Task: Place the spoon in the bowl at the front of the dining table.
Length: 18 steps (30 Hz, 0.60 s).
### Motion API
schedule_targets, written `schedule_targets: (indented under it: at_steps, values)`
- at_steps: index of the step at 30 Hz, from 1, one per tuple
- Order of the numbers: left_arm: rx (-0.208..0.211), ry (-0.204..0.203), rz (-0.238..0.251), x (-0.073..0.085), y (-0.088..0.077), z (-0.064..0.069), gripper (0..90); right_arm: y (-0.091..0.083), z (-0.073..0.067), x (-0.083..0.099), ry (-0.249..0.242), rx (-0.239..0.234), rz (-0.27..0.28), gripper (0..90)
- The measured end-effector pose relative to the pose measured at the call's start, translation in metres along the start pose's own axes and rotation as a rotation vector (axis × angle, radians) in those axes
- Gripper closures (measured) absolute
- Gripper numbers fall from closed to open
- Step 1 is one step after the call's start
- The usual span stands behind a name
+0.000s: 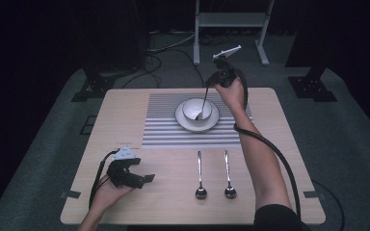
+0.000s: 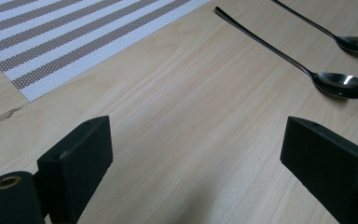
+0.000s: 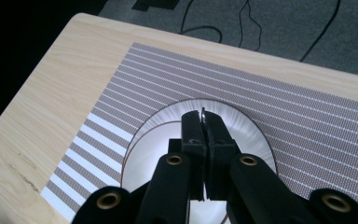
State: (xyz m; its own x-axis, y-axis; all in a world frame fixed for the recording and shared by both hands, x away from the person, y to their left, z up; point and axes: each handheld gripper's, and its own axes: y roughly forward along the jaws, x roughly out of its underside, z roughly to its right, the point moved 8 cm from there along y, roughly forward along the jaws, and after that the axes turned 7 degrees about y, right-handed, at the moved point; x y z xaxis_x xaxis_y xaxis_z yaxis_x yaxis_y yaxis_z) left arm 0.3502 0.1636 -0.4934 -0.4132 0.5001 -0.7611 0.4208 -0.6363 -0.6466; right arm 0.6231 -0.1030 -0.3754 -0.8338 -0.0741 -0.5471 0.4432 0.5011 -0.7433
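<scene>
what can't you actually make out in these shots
- Bowl inside: the right gripper view has the fingers in front of it.
- Held spoon: its tip in the bowl is too small in the high view.
- Far spoon: cut off by the left gripper view's edge.

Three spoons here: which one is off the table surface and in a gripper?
The spoon standing in the white bowl, its handle clamped by the right gripper. The other two spoons lie flat on the bare table.

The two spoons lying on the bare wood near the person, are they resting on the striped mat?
No, both spoons lie on the bare table, nearer the person than the striped mat.
</scene>
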Motion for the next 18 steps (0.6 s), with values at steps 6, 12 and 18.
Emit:
schedule_targets:
  at_steps: [6, 12, 18]
  values:
    - [-0.003, 0.001, 0.004, 0.001, -0.001, 0.0, 8.0, 0.003, 0.005, 0.007, 0.0, 0.005, -0.026, 86.6]
    - [-0.003, 0.0, 0.009, -0.001, 0.0, 0.001, 8.0, 0.004, 0.009, 0.012, 0.0, 0.015, -0.046, 83.7]
    - [-0.002, -0.002, 0.005, 0.0, 0.0, 0.0, 8.0, 0.006, 0.018, 0.017, -0.001, 0.047, -0.073, 80.2]
